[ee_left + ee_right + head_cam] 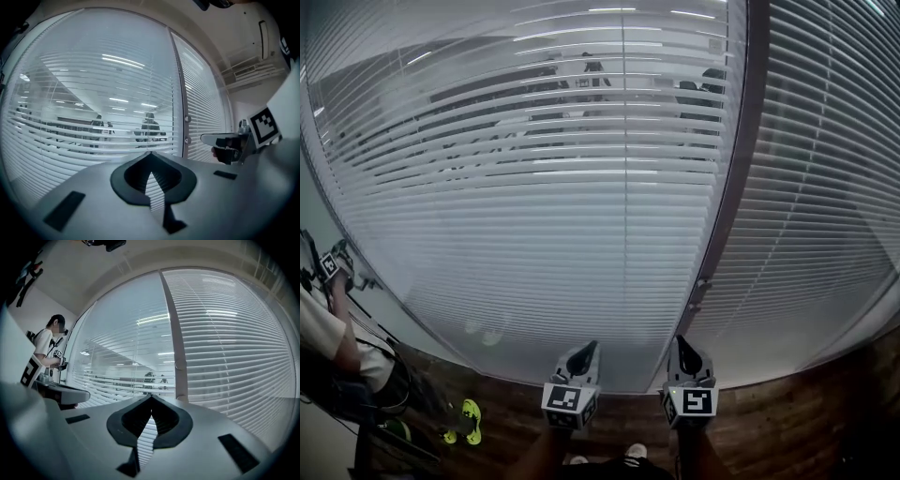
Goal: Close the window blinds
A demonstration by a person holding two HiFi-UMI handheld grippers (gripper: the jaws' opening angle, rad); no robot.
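Observation:
The left blind (534, 187) fills the wide window pane. Its upper slats are tilted open and show a lit room beyond; the lower slats look flat and pale. The right blind (825, 206) has its slats turned flat. Between them runs a grey frame post (733, 169) with two small knobs (700, 282) low down. My left gripper (584, 349) and right gripper (684, 343) hang side by side below the panes, both shut and empty. In the left gripper view the left gripper (149, 154) points at the left blind (93, 117). The right gripper (151, 397) aims near the post (176, 348).
A person in a white shirt (323, 337) stands at the left with other grippers (336, 264). Green shoes (469, 417) lie on the dark wood floor (787, 412). Figures (150, 124) show in the room behind the glass.

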